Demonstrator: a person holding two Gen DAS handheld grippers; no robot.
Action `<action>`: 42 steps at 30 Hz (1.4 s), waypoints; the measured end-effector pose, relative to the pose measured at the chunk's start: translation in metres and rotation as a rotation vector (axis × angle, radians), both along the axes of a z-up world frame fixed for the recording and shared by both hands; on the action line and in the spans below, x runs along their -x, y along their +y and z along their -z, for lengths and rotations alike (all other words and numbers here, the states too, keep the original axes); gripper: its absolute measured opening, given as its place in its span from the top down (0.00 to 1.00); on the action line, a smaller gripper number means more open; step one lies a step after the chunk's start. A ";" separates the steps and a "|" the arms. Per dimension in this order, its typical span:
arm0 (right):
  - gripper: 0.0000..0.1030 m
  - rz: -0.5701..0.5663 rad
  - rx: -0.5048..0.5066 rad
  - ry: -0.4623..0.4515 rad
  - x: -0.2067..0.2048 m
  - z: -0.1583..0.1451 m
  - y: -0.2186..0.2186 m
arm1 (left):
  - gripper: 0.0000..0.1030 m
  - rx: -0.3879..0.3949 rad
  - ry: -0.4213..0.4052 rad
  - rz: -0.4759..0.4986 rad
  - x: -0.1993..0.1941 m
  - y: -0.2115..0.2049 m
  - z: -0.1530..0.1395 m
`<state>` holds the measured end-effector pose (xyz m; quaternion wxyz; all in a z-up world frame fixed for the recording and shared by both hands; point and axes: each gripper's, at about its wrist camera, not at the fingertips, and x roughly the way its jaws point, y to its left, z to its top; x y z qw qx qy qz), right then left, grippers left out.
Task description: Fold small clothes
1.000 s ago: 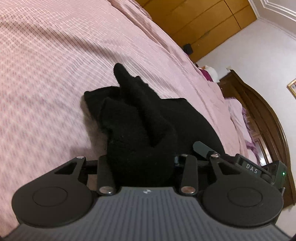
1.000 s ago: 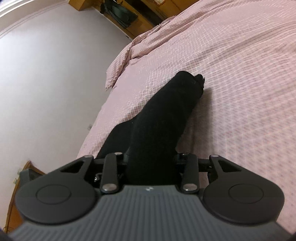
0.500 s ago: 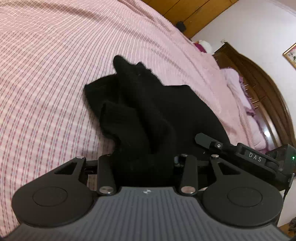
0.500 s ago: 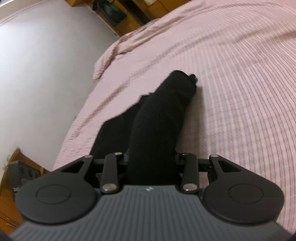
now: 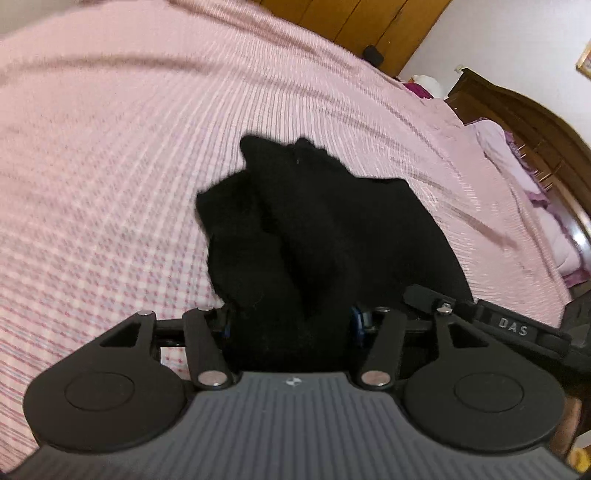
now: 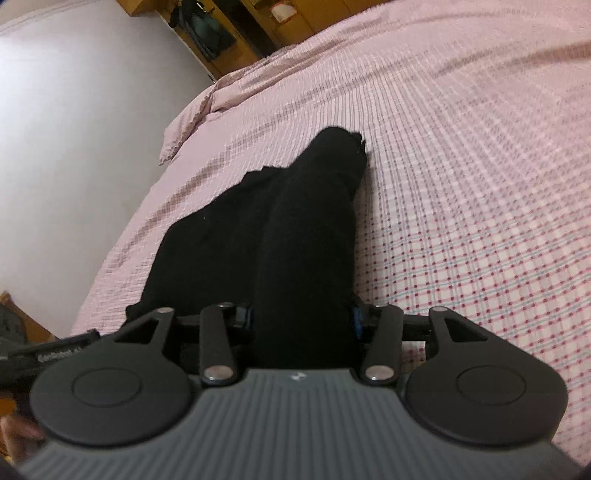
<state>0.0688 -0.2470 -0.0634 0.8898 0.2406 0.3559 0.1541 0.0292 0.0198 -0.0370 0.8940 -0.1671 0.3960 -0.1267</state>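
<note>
Both sets of fingers just spreading around the black garment (image 5: 325, 236); "DAS" label (image 5: 513, 327) readable.

I note the black garment (image 5: 332, 236) is matt, fuzzy knit cloth. The bedspread (image 5: 110, 147) is crinkled woven pink check cloth. The headboard (image 5: 546, 140) looks like glossy dark wood; the wardrobe (image 5: 369, 22) has smooth tan wood panels.

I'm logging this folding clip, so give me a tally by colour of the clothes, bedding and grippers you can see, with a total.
Black garment: 1
Pink checked bedspread: 1
Black grippers: 2, the left gripper and the right gripper, each with the black cloth between its fingers, jaws just opening
Total: 4
</note>
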 end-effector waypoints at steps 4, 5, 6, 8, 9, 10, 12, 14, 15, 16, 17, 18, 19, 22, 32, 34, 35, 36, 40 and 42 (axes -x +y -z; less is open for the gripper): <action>0.52 0.019 0.116 -0.069 0.017 -0.019 0.003 | 0.41 -0.100 -0.078 -0.008 0.005 -0.004 -0.017; 0.52 0.032 0.154 -0.105 0.024 -0.024 0.004 | 0.41 -0.122 -0.089 -0.010 0.006 -0.005 -0.018; 0.52 0.045 0.191 -0.144 0.031 -0.029 0.006 | 0.40 -0.142 -0.093 -0.010 0.004 -0.007 -0.018; 0.52 0.062 0.244 -0.213 0.040 -0.033 0.006 | 0.39 -0.169 -0.087 -0.013 0.002 -0.010 -0.018; 0.52 0.055 0.261 -0.246 0.045 -0.035 0.008 | 0.37 -0.179 -0.084 -0.018 0.001 -0.011 -0.015; 0.53 0.038 0.272 -0.262 0.047 -0.035 0.009 | 0.35 -0.190 -0.084 -0.020 0.001 -0.012 -0.012; 0.54 -0.015 0.286 -0.260 0.046 -0.031 0.015 | 0.30 -0.221 -0.082 -0.028 -0.002 -0.013 -0.006; 0.55 -0.044 0.291 -0.235 0.042 -0.021 0.019 | 0.26 -0.232 -0.076 -0.039 -0.007 -0.011 0.001; 0.54 -0.047 0.298 -0.220 0.039 -0.015 0.021 | 0.25 -0.223 -0.073 -0.041 -0.009 -0.009 0.003; 0.54 -0.046 0.299 -0.207 0.038 -0.009 0.022 | 0.24 -0.213 -0.068 -0.043 -0.010 -0.007 0.005; 0.54 -0.037 0.300 -0.191 0.036 -0.001 0.022 | 0.24 -0.208 -0.066 -0.042 -0.011 -0.006 0.007; 0.54 -0.029 0.307 -0.189 0.036 0.004 0.023 | 0.24 -0.208 -0.067 -0.041 -0.011 -0.005 0.007; 0.53 -0.027 0.317 -0.201 0.037 0.005 0.025 | 0.24 -0.214 -0.070 -0.043 -0.011 -0.005 0.008; 0.53 -0.013 0.313 -0.211 0.041 -0.002 0.026 | 0.24 -0.230 -0.080 -0.046 -0.006 -0.009 0.003; 0.42 0.052 0.261 -0.246 0.065 -0.025 0.022 | 0.15 -0.282 -0.100 -0.047 0.028 -0.021 -0.022; 0.38 0.050 0.274 -0.255 0.075 -0.029 0.024 | 0.10 -0.293 -0.111 -0.049 0.038 -0.024 -0.026; 0.33 0.048 0.284 -0.257 0.079 -0.030 0.026 | 0.08 -0.301 -0.110 -0.050 0.042 -0.026 -0.027; 0.31 0.050 0.292 -0.259 0.084 -0.032 0.026 | 0.06 -0.308 -0.111 -0.052 0.045 -0.027 -0.027; 0.31 0.061 0.310 -0.255 0.098 -0.034 0.026 | 0.04 -0.354 -0.109 -0.073 0.060 -0.034 -0.025; 0.31 0.066 0.319 -0.236 0.102 -0.032 0.026 | 0.03 -0.369 -0.097 -0.079 0.065 -0.036 -0.020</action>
